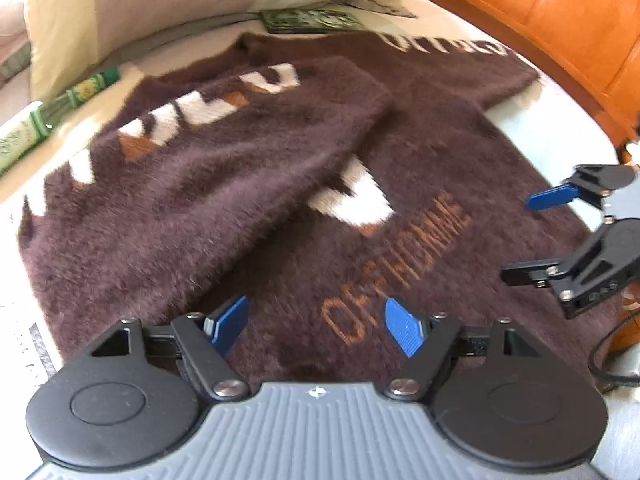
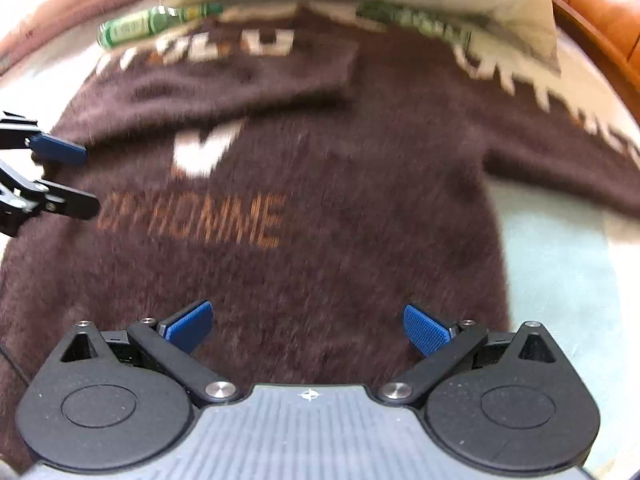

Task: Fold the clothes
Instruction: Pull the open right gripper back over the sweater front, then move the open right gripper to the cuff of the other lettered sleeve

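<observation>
A fuzzy dark brown sweater (image 1: 460,152) with white and orange lettering lies flat on a pale sheet (image 2: 560,264). One sleeve (image 1: 240,128) is folded across the chest; the other sleeve (image 2: 560,152) stretches out sideways. My left gripper (image 1: 318,326) hovers open over the lower body of the sweater near the orange lettering, nothing between its blue pads. My right gripper (image 2: 308,328) stands wide open over the sweater's (image 2: 360,200) lower middle, also empty. Each gripper shows in the other's view: the right gripper (image 1: 516,239) at the right edge, the left gripper (image 2: 92,181) at the left edge.
A cream pillow (image 1: 160,4) lies behind the sweater, with a green tube (image 1: 56,116) and a green packet (image 1: 308,20) beside it. An orange leather edge (image 1: 540,12) runs along the back right. A black cable (image 1: 608,360) trails at the right.
</observation>
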The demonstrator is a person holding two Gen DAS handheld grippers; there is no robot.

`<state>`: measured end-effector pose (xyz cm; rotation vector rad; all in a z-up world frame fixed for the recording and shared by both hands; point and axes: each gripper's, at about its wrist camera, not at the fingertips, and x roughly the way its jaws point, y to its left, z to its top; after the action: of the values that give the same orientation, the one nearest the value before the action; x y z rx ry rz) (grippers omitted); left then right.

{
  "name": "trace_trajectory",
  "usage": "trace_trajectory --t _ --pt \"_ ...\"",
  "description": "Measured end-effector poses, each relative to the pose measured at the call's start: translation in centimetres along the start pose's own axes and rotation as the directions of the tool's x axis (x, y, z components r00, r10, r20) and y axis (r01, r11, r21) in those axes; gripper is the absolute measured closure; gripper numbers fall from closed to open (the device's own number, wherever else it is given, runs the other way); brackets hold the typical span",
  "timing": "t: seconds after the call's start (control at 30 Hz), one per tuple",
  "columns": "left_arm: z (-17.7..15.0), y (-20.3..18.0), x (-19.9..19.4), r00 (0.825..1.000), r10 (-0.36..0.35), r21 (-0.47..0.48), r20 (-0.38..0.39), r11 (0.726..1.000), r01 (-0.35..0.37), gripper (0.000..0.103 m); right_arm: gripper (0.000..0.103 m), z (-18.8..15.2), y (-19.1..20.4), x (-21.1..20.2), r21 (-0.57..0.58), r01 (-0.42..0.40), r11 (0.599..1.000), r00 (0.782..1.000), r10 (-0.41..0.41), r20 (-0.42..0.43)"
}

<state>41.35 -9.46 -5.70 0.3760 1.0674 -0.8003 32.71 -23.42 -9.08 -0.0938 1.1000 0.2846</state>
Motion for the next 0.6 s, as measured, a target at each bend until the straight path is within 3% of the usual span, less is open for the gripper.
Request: trace_trajectory --t 0.13,0.27,0.37,0.43,0.6 --pt "1.4 -0.5 -0.2 0.997 0.069 -0.057 0.029 0.996 -0.067 0.026 0.0 1.5 -1.4 0.9 -0.052 -0.039 0.998 0.999 0.04 0.035" --pt "3.9 -1.6 0.6 0.991 0.125 -0.1 0.04 0.988 -0.121 0.026 0.0 0.8 -4.2 1.6 -0.034 -0.107 0.994 0.993 0.105 -0.048" --pt "6.3 -3.0 1.5 0.99 0.129 -0.119 0.058 0.985 -0.122 0.026 0.0 0.4 -6.8 0.2 -0.011 -0.19 0.982 0.98 0.189 -0.065" --pt "8.1 -4.3 2.1 0.989 0.122 -0.106 0.079 0.988 -0.113 0.026 0.0 0.5 -9.2 -0.6 0.03 -0.203 0.979 0.978 0.204 -0.041" --pt "12.1 -8.1 4.2 0.991 0.086 -0.057 0.099 0.995 -0.081 0.026 0.0 1.7 -17.5 -1.5 0.158 -0.155 0.975 0.988 0.151 0.037"
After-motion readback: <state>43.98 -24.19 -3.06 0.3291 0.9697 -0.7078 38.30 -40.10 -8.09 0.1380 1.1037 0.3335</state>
